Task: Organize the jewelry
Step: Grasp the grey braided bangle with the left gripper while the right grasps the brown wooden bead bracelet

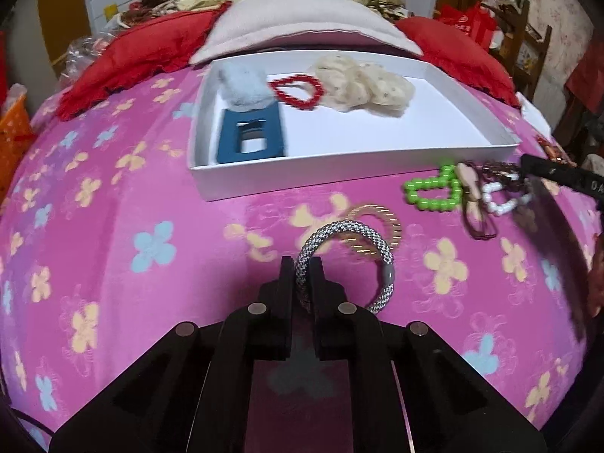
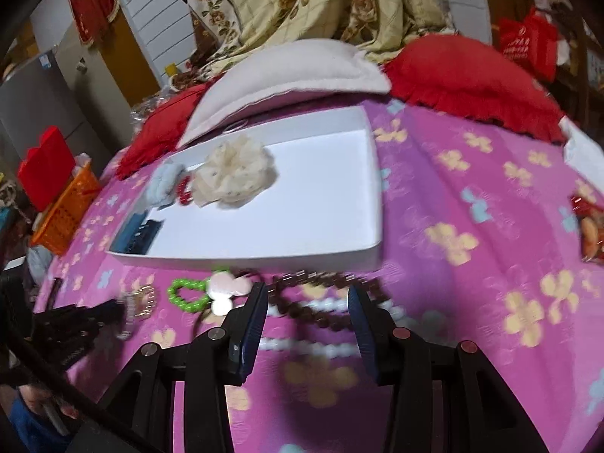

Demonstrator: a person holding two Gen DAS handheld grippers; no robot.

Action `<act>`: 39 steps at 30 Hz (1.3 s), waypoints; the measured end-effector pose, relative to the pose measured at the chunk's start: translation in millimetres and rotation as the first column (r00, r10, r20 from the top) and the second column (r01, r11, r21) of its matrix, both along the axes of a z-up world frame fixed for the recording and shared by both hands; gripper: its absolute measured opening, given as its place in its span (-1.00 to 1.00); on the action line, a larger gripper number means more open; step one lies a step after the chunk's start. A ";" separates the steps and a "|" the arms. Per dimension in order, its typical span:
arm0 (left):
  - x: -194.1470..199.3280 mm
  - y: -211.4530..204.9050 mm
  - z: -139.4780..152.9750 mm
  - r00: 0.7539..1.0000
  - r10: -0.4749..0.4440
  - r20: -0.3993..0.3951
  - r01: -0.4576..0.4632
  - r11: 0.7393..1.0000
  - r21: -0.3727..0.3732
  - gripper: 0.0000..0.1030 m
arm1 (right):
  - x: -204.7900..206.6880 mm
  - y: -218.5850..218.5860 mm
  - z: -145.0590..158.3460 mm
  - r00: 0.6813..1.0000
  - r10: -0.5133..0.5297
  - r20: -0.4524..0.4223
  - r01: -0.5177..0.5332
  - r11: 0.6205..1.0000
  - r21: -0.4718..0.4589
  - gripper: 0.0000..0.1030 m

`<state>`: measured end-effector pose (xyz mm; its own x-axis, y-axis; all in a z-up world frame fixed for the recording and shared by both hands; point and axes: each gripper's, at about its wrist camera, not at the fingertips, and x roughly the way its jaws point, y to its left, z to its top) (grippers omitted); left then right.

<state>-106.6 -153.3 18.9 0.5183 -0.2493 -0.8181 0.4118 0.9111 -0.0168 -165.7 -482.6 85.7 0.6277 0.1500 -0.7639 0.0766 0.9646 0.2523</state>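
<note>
My left gripper [image 1: 302,266] is shut on a grey-and-white woven bracelet [image 1: 341,226], pinching its left side just above the pink flowered bedspread [image 1: 151,207]. A gold bangle [image 1: 396,226] lies right behind it. My right gripper [image 2: 307,290] stands open low over a brown bead bracelet [image 2: 321,298] and a white bead bracelet [image 2: 309,345], nothing pressed between its pads. A green bead heart bracelet [image 2: 187,294] and a pink clip [image 2: 230,287] lie to their left. The white tray [image 1: 339,158] holds a blue clip [image 1: 249,139], a red bead bracelet [image 1: 298,92], a cream scrunchie [image 1: 362,85] and a pale blue fluffy band [image 1: 245,87].
A white pillow [image 1: 302,26] and red cushions [image 1: 132,56] lie behind the tray. An orange basket [image 2: 64,215] stands off the bed's left side. A snack packet [image 2: 589,226] lies at the right edge of the bedspread.
</note>
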 end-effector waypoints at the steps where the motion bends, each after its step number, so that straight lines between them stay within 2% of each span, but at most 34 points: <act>1: 0.8 3.0 0.0 1.000 0.008 0.002 -0.008 1.000 0.003 -0.88 | 0.4 -6.8 -0.7 1.000 -0.018 -0.005 0.018 1.000 -0.005 -0.18; 4: 5.4 14.0 -0.1 0.999 0.036 -0.006 -0.036 0.999 -0.002 -0.88 | 1.9 -26.1 -4.9 0.997 -0.068 -0.028 0.068 0.998 0.018 -0.18; 6: 7.8 19.1 0.0 0.999 0.052 -0.008 -0.052 0.999 -0.005 -0.87 | 4.0 -37.3 -9.9 0.995 -0.086 -0.045 0.089 0.994 0.067 -0.18; 8: 9.1 21.1 -0.2 0.999 0.051 -0.014 -0.052 0.999 -0.014 -0.87 | 7.0 -42.4 -15.7 0.995 -0.084 -0.063 0.091 0.989 0.119 -0.18; 11: 8.3 20.4 -0.3 0.999 0.051 -0.007 -0.051 0.999 -0.009 -0.87 | 11.2 -38.3 -20.8 0.995 -0.066 -0.072 0.075 0.989 0.129 -0.18; 15: 8.9 19.1 -0.1 0.999 0.047 -0.001 -0.047 0.999 -0.004 -0.87 | 19.8 -23.9 -22.4 0.998 -0.035 -0.056 0.038 0.997 0.067 -0.20; 18: 8.8 18.1 0.0 0.999 0.043 0.000 -0.043 0.999 -0.002 -0.87 | 22.5 -11.3 -23.4 0.999 0.004 -0.048 -0.003 1.000 0.012 -0.34; 22: 6.6 12.7 0.9 1.000 0.011 -0.004 -0.011 1.000 0.015 -0.88 | 20.5 11.6 -23.0 0.994 0.085 -0.068 -0.089 0.994 -0.068 -0.79; 23: 5.6 11.3 1.4 1.000 0.004 -0.004 -0.004 1.000 0.016 -0.88 | 19.0 17.4 -22.7 0.992 0.103 -0.072 -0.109 0.990 -0.088 -0.84; 27: 0.8 9.1 10.2 1.000 -0.009 0.015 0.009 1.000 0.004 -0.88 | 11.5 27.9 -18.5 0.990 0.131 -0.054 -0.137 0.984 -0.112 -0.85; 30: -2.0 11.5 21.9 0.999 -0.013 0.034 0.014 0.999 -0.031 -0.88 | 2.7 23.9 -3.7 0.993 0.120 0.005 -0.119 0.991 -0.066 -0.85; 35: -3.3 15.3 38.4 0.998 -0.015 0.053 0.020 0.996 -0.089 -0.88 | -9.9 6.9 23.9 0.992 0.079 0.098 -0.089 0.991 0.104 -0.85; 39: -0.8 17.0 46.3 0.999 -0.012 0.043 0.018 0.989 -0.146 -0.88 | -14.5 7.6 38.9 0.988 0.058 0.141 -0.080 0.985 0.153 -0.85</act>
<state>-107.4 -136.2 65.2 0.5468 -0.3724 -0.7499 0.4283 0.8940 -0.1317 -180.1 -475.1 124.6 0.7074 0.3087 -0.6358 -0.0340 0.9134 0.4056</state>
